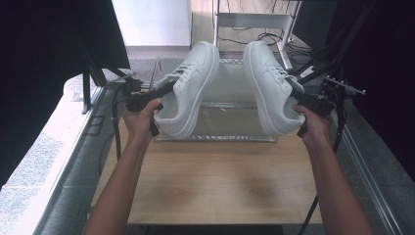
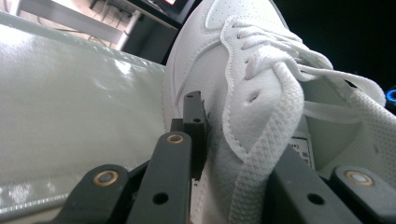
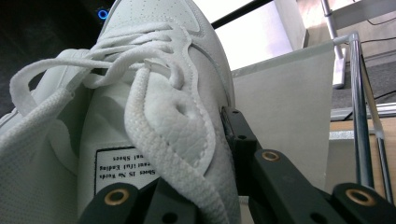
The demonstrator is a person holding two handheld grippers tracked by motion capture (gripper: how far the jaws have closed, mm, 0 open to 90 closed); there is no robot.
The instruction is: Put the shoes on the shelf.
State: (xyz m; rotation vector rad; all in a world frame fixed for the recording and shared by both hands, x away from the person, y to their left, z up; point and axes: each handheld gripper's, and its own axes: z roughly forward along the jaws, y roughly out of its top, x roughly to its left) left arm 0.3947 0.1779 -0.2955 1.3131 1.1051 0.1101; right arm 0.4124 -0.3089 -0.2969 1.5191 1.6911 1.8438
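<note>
Two white sneakers were held up in the air above the far edge of the bench (image 1: 210,181), one in each gripper.

The clear tray (image 1: 230,128) lay at the far edge, below the pair. The left sneaker (image 1: 188,88) and the right sneaker (image 1: 271,85) hung well apart, soles turned toward each other, each long axis running away from the person with the toe at the far end and the heel near the hands. The left gripper (image 1: 164,90) had its fingers (image 2: 194,126) clamped on the left sneaker's lace-side collar; the right gripper (image 1: 299,96) had its fingers (image 3: 238,135) clamped likewise on the right one. To carry well, judging from this, both should stay pinched firmly and travel level together, the loose laces (image 2: 275,116) kept clear.
</note>
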